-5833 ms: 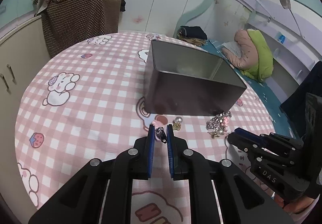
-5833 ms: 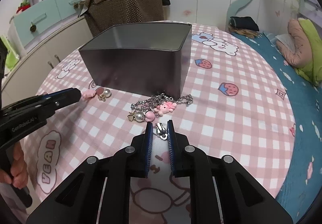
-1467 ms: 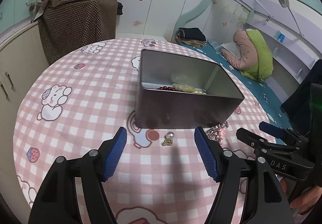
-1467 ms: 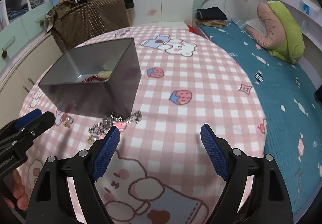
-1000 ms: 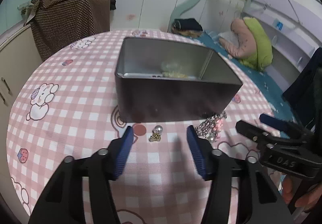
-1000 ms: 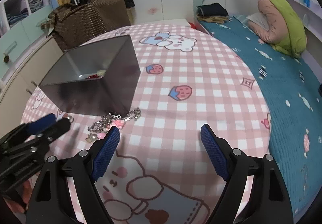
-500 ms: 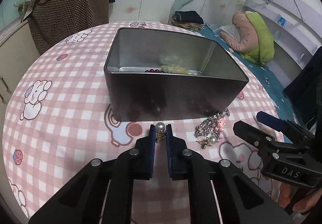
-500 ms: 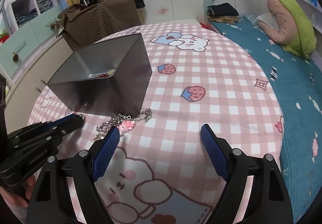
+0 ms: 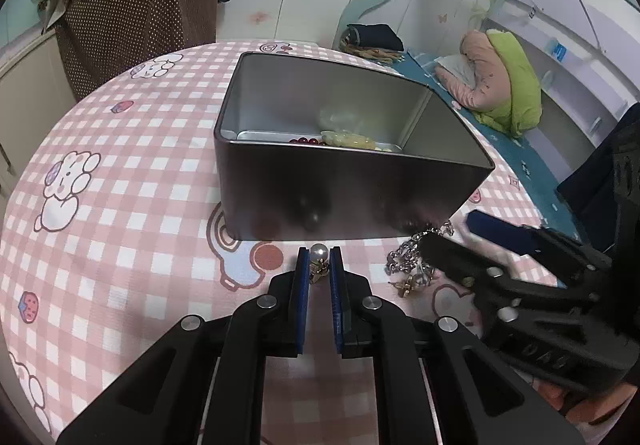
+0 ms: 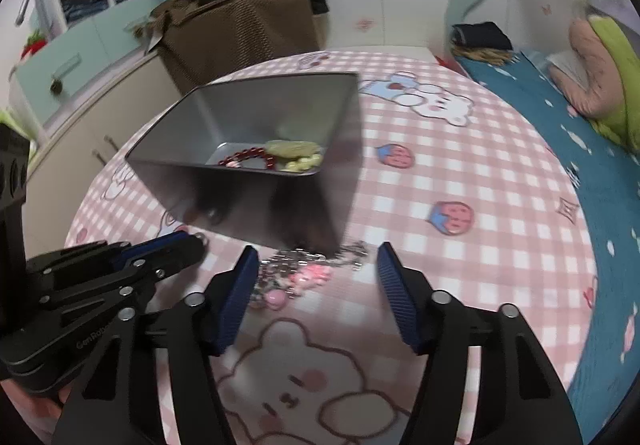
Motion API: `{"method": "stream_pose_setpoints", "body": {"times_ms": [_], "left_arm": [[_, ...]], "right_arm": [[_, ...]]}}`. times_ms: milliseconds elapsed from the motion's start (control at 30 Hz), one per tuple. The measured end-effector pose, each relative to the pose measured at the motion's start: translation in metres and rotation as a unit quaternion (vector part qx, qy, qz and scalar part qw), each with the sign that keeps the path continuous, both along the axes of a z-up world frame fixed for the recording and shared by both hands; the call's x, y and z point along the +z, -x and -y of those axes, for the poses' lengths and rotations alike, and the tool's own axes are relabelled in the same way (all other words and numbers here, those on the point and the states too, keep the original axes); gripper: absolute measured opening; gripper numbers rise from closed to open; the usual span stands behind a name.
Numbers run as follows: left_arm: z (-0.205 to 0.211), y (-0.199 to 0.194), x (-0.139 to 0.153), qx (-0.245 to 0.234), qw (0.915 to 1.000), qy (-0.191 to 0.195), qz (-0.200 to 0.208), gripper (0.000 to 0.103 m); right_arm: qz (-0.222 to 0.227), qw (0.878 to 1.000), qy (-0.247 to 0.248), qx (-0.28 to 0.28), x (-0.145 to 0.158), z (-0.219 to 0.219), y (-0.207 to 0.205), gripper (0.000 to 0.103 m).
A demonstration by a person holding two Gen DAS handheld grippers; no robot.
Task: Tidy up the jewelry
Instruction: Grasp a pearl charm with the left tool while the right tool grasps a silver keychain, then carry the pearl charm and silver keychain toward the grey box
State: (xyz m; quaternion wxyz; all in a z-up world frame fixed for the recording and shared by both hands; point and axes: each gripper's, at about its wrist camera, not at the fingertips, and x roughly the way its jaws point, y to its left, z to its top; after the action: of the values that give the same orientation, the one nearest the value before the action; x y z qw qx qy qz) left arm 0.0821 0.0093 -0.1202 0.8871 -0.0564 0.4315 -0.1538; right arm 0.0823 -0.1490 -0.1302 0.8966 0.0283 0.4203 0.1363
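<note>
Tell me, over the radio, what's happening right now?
Left gripper shut on pearl earring. Right gripper open over charm chain. Metal tin just ahead, nothing blocking.

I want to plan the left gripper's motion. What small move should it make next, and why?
Probably lift the left gripper straight up a little. Its fingers are closed on the pearl earring, which sits just in front of the metal tin; it must clear the near wall before going in.
</note>
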Motion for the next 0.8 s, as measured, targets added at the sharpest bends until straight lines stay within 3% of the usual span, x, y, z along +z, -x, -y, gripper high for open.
{"method": "stream_pose_setpoints", "body": {"times_ms": [167, 233, 333, 800], "left_arm": [[-0.002, 0.001, 0.0, 0.001, 0.9999, 0.011, -0.002, 0.009], [-0.002, 0.001, 0.0, 0.001, 0.9999, 0.014, -0.003, 0.009], [-0.005, 0.0, -0.001, 0.001, 0.9998, 0.022, -0.005, 0.009], [-0.008, 0.003, 0.0, 0.0, 0.9996, 0.026, -0.005, 0.008]], "right_arm": [[-0.003, 1.0, 0.02, 0.008, -0.004, -0.014, -0.003, 0.04], [-0.003, 1.0, 0.018, 0.007, -0.004, -0.012, -0.003, 0.025], [-0.001, 1.0, 0.013, 0.011, -0.003, -0.009, -0.002, 0.014], [0.018, 1.0, 0.006, -0.017, 0.016, 0.011, 0.009, 0.011]]}}
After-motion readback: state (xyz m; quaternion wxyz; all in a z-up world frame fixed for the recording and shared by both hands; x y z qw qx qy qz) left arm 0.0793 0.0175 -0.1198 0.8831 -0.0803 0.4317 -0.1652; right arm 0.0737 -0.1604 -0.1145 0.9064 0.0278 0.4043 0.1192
